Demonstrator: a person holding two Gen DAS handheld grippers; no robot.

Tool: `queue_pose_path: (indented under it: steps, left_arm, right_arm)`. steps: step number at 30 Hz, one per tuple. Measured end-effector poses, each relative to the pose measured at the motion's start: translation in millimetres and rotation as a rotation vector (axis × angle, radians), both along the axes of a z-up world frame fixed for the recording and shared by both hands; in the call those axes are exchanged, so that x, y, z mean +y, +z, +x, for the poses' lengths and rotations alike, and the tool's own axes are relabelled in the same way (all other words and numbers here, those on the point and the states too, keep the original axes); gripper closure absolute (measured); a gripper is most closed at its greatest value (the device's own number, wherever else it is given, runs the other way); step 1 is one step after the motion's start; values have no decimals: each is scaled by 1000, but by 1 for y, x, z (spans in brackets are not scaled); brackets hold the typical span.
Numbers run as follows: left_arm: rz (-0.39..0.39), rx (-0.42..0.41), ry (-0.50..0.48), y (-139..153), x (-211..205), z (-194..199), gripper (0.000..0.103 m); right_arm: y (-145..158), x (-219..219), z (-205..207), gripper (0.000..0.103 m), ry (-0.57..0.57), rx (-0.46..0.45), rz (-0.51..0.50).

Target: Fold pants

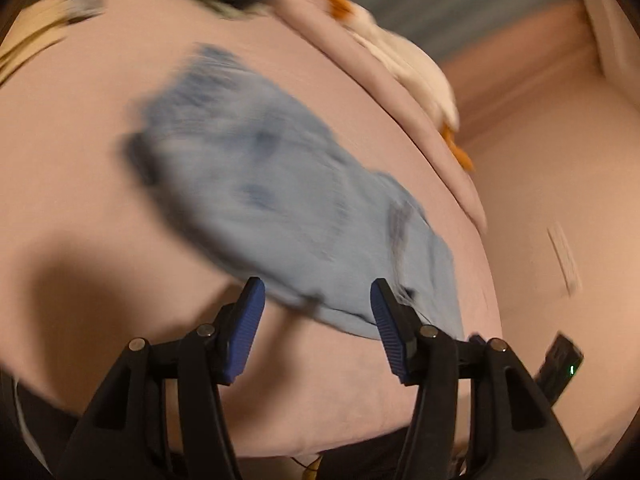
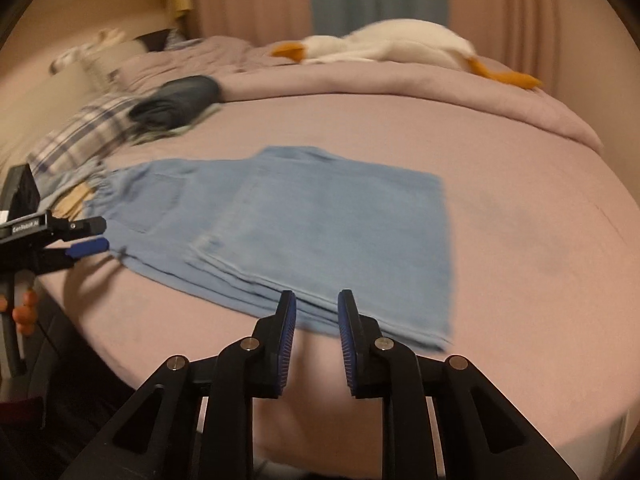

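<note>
The light blue pants [image 2: 288,232] lie folded flat on the pink bed [image 2: 520,208], a rough rectangle with the elastic waistband at the left and the stacked hem edges along the near side. The right tool [image 2: 317,300] hovers just over that near edge, its blue-padded fingers [image 2: 289,320] a narrow gap apart with nothing pinched between them. The left tool [image 2: 90,236] shows at the left edge of the right wrist view, just beside the waistband corner; in its own blurred view the left tool [image 1: 318,292] stands moderately wide, the pants [image 1: 280,200] under and beyond it, and no cloth is gripped as far as the blur lets me tell. A person's fingertips [image 2: 24,312] show below that tool's handle. Farther back to the left sit a dark folded garment [image 2: 180,100] and a plaid cloth [image 2: 80,136]. A white plush goose [image 2: 392,44] with orange bill and feet lies on the bunched pink duvet [image 2: 440,92] at the far side.
</note>
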State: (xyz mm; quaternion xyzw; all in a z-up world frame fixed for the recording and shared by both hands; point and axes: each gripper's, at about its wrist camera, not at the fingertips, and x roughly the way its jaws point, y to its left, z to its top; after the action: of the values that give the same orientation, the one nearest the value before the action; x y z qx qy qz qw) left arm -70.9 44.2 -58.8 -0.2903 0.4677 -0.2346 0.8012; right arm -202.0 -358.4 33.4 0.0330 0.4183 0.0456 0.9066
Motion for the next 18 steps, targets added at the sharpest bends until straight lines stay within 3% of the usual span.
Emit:
queue_pose_path:
  steps: [7, 15, 16, 18]
  left_arm:
    - [-157, 108, 160, -27, 30, 11, 45]
    - [-211, 121, 249, -23, 24, 41, 45]
    - [-206, 121, 252, -23, 22, 44, 48]
    - [-136, 126, 248, -17, 19, 46, 70]
  right_arm:
    - [3, 47, 28, 82, 133, -21, 53]
    - [-2, 70, 31, 82, 195, 9, 81]
    - [-2, 69, 34, 82, 191, 18, 99]
    - [-6, 68, 43, 82, 181, 42, 135]
